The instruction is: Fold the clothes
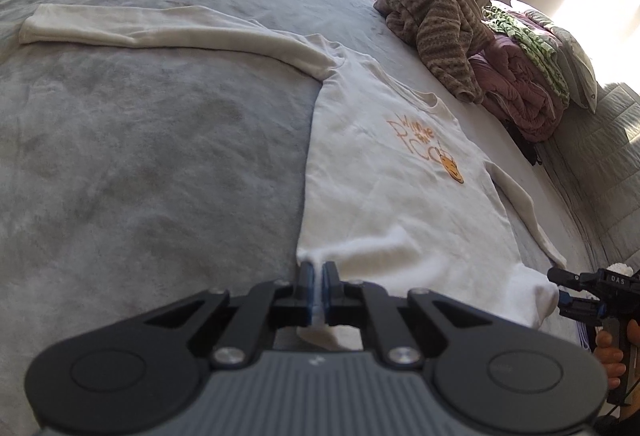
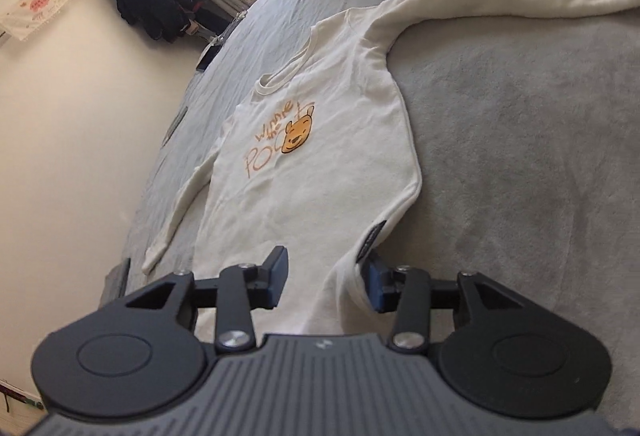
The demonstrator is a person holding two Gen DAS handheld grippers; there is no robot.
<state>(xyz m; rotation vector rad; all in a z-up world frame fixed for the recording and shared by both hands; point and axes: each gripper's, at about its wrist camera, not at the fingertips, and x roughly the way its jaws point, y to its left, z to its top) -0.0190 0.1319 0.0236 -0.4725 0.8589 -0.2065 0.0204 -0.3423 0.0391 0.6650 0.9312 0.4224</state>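
Left wrist view: left tongs (image 1: 319, 278) clamped on hem corner of white sweatshirt (image 1: 384, 172), flat on bed (image 1: 140, 156). Right tongs (image 2: 326, 268) part-open, straddling the other corner, not gripping. Shirt's long axis runs straight ahead of both.

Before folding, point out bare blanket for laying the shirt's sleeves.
Free: wide grey blanket between the outstretched sleeve and the cream long-sleeved shirt body. Crowded: head end, with the striped brown knit and bedding pile.
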